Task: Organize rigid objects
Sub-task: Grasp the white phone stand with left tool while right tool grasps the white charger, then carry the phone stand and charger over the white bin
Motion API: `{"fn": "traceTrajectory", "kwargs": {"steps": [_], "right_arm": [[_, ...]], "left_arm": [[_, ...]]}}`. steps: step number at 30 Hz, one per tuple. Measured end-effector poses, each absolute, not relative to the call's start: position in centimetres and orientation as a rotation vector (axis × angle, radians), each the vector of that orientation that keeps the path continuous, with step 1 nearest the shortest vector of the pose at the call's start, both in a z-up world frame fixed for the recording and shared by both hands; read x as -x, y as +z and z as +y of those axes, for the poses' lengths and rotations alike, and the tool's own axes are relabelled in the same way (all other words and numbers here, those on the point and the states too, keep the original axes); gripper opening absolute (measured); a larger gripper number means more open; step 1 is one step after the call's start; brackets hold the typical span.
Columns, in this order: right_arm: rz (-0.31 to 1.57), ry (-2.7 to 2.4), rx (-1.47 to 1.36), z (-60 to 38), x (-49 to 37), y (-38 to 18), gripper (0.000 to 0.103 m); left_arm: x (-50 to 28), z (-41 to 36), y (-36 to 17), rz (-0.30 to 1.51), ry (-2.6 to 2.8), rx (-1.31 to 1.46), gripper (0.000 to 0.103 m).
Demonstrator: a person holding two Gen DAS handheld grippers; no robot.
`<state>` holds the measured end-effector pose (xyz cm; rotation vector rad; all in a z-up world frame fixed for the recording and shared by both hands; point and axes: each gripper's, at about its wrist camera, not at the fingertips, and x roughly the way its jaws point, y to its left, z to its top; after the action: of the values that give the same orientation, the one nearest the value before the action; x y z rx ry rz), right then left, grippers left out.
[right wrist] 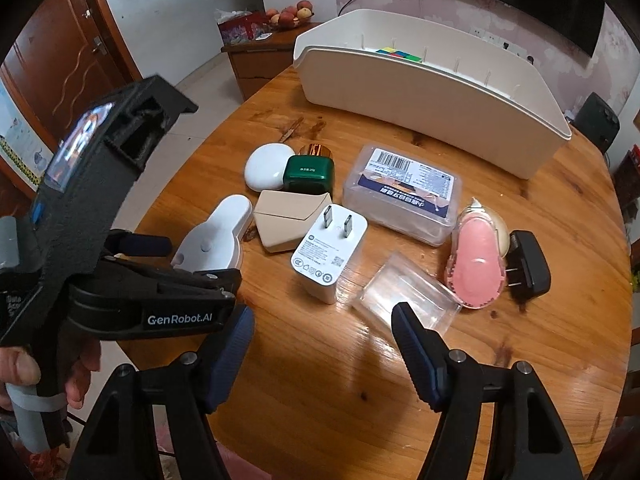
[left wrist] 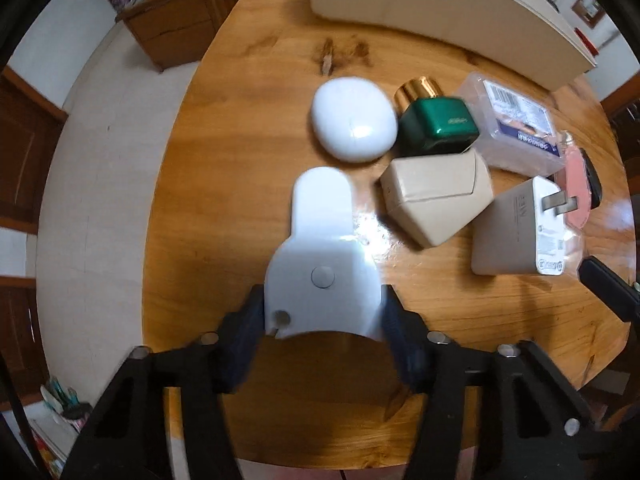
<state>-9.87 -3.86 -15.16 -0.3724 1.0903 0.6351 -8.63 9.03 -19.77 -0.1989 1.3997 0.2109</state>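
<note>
"GenRobot.AI" in white letters on black body of left gripper [right wrist: 186, 258], read in right wrist view.
Clear plastic box [right wrist: 402, 194]: white and blue label, barcode on top, large characters upside down, not legible.
White plug charger [right wrist: 328, 254]: grey fine print, QR square and row of round certification marks on pronged face; too small to read.
Green bottle [right wrist: 309, 174]: small gold lettering, not legible.
Left wrist view: charger print and box label blurred.
</note>
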Motion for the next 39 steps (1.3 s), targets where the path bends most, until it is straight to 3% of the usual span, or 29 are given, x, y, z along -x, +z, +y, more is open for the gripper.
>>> {"fn": "traceTrajectory", "kwargs": {"steps": [12, 22, 31, 39], "right_arm": [[0.98, 0.572, 0.418, -1.6, 10.0, -16.0, 0.07], [0.992, 0.461, 0.508, 0.1, 8.9, -18.7, 0.037], [1.055, 0.511, 0.389, -1.7, 7.7, -17.7, 0.032], [0.987, 0.504, 0.343, -3.2, 7.3, -13.6, 0.028]], "left_arm": [[10.2, 12.2, -20.2, 1.356, 0.239, 0.312, 0.059], [9.9, 11.7, -20.0, 1.357, 0.202, 0.307, 0.059], [9.1, 11.3, -17.0, 1.319, 0.162, 0.26, 0.058], [6.8, 10.2, -12.2, 1.255, 0.095, 0.223, 0.058]]}}
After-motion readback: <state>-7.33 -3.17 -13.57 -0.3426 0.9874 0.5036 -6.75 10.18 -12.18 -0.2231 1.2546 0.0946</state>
